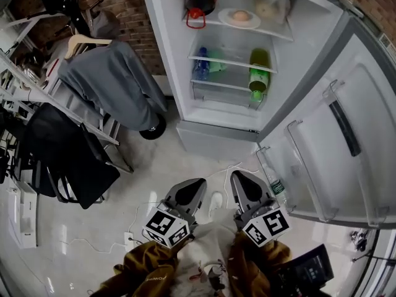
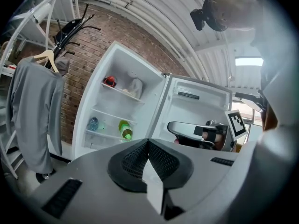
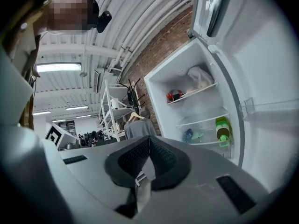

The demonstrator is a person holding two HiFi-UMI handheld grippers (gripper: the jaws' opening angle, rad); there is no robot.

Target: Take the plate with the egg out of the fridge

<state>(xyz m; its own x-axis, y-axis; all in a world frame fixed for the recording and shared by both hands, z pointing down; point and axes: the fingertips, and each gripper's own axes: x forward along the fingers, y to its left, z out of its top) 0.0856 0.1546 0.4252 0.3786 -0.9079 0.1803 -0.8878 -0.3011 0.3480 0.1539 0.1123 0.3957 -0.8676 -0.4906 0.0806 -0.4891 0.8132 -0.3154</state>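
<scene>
The fridge (image 1: 185, 54) stands open ahead of me. On its top shelf lies a pale plate with the egg (image 1: 239, 18), between a red pot (image 1: 201, 2) and a white bag (image 1: 270, 6). In both gripper views I cannot make out the plate on that shelf. My left gripper (image 1: 195, 184) and right gripper (image 1: 239, 178) are held side by side low over the floor, well short of the fridge. Both are shut with nothing between their jaws. The left gripper (image 2: 148, 146) sees the right one beside it. The right gripper (image 3: 149, 141) points level at the shelves.
A blue bottle (image 1: 200, 67) and a green bottle (image 1: 258, 73) lie on the lower shelf. The open fridge door (image 1: 346, 135) fills the right side, with a small bottle (image 1: 276, 187) in its rack. At left are a grey jacket on a hanger (image 1: 114, 79) and a black chair (image 1: 68, 153).
</scene>
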